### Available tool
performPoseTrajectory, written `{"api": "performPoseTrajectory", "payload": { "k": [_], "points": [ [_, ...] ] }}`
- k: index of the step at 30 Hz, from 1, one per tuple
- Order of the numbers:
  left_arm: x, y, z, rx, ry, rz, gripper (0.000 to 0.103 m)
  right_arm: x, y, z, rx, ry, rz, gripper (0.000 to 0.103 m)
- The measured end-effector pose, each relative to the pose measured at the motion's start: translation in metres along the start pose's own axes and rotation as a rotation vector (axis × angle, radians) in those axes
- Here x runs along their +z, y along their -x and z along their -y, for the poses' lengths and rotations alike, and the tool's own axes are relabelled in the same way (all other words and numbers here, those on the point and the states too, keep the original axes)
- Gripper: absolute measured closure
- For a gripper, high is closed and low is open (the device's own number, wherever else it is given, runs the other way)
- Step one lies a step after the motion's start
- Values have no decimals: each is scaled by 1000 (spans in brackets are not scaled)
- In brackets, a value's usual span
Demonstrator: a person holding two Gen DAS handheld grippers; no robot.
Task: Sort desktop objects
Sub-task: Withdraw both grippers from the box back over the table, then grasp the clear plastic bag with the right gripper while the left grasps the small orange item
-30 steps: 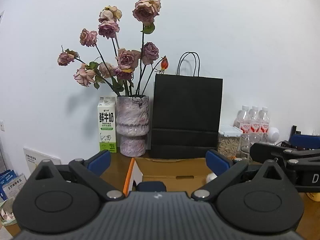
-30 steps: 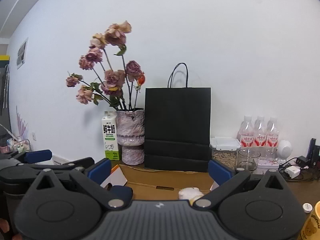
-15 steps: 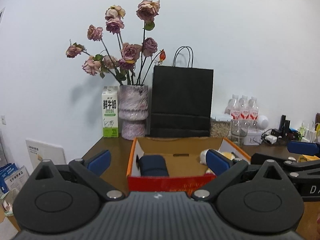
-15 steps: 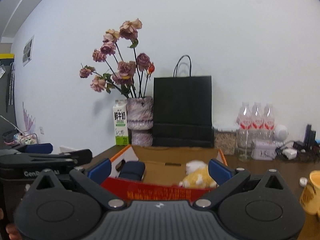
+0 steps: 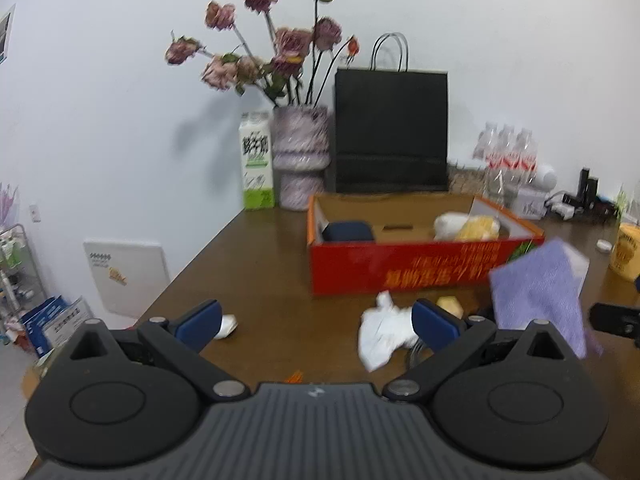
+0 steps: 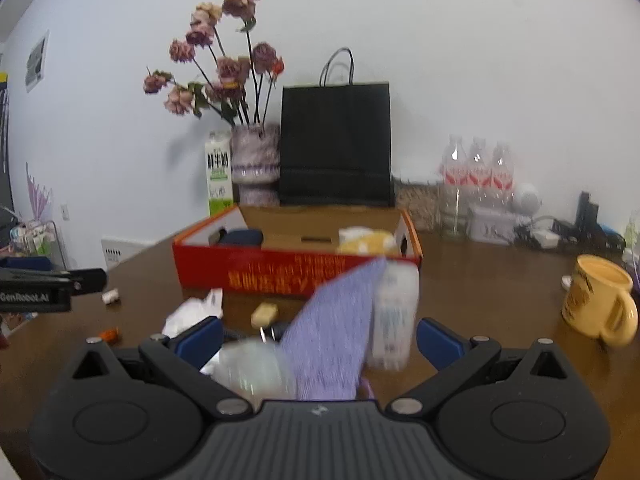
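Purple cloth: a purple cloth (image 6: 332,328) is lying, as far as the blur lets me tell, draped over a white bottle (image 6: 394,320) right ahead of the right tool (image 6: 318,338), between its spread fingers.
Right tool: it is standing wide open and gripping nothing, blue pads (image 6: 438,338) well apart on either side of the cloth.
Left tool: the left tool (image 5: 316,320) is also standing open and empty, pointing at bare brown bench (image 5: 260,280).
Key relation: the cloth is sitting straight in front of the right tool, its long edge running up and away towards the box; from the left tool it is lying off to the right. I'm judging the right hand to be the nearer one.
Red box: the red cardboard box (image 6: 298,276) is sitting just beyond the cloth, open-topped, already holding a dark blue item (image 5: 348,232) and a yellow and white soft toy (image 5: 468,226).
Loose bits: crumpled white paper (image 5: 386,330), a small tan block (image 6: 265,313) and a small orange piece (image 6: 109,335) are lying on the bench near the tools.
Open room: the bench is looking free to the left; a yellow mug (image 6: 598,304) is standing well apart on the right.
Edges: the box's near wall is rising just behind the cloth, so I'm guessing any lift will need to clear it.
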State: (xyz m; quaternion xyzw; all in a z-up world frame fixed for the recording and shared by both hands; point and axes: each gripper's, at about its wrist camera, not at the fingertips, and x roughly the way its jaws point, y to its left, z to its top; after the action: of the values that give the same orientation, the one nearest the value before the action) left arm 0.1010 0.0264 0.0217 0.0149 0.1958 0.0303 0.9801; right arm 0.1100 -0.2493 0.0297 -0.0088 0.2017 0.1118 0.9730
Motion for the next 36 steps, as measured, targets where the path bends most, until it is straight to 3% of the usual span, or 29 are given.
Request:
{"api": "performPoseTrajectory", "payload": {
  "k": [9, 22, 25, 36],
  "points": [
    [-36, 7, -22, 26, -20, -105, 0, -37, 2, -9, 49, 32, -97, 2],
    [-35, -17, -37, -4, -10, -159, 0, -35, -22, -20, 47, 43, -133, 5],
    [-35, -27, -36, -13, -12, -172, 1, -34, -33, -23, 42, 50, -146, 11],
    [-33, -67, -36, -92, 34, -259, 36, -25, -53, -30, 54, 61, -144, 20]
  ]
}}
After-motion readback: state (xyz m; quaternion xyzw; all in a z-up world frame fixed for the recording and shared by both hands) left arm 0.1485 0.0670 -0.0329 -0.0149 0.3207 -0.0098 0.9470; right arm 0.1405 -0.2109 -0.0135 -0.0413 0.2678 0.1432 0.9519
